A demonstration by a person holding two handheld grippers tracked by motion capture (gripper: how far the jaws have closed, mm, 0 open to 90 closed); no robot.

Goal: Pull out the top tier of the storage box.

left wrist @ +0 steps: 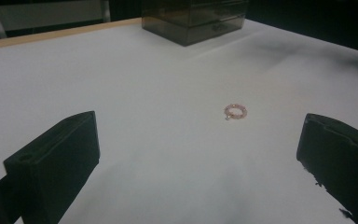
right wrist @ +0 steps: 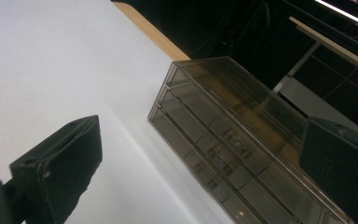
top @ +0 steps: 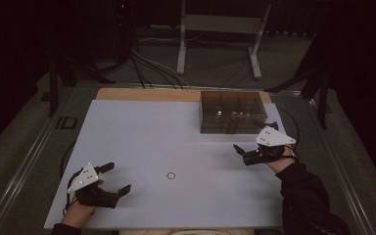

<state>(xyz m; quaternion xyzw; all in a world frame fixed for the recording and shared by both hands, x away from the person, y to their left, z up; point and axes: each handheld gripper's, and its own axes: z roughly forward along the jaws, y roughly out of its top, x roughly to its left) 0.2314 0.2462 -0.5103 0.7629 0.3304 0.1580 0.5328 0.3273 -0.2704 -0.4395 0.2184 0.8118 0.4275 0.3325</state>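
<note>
Progress looks early: small pink beaded ring [top: 170, 175] lies untouched on the pale table sheet [top: 176, 142], nothing lifted, and the smoked clear plastic drawer box [top: 231, 111] at the far right looks closed. Picking up the ring is judged still ahead. Left gripper [top: 113, 179] rests low at the near left, jaws wide apart and empty; in the left gripper view the ring [left wrist: 235, 112] sits ahead between them, nearer the right jaw, well clear. Right gripper [top: 254, 134] hovers just before the box, jaws apart, empty.
</note>
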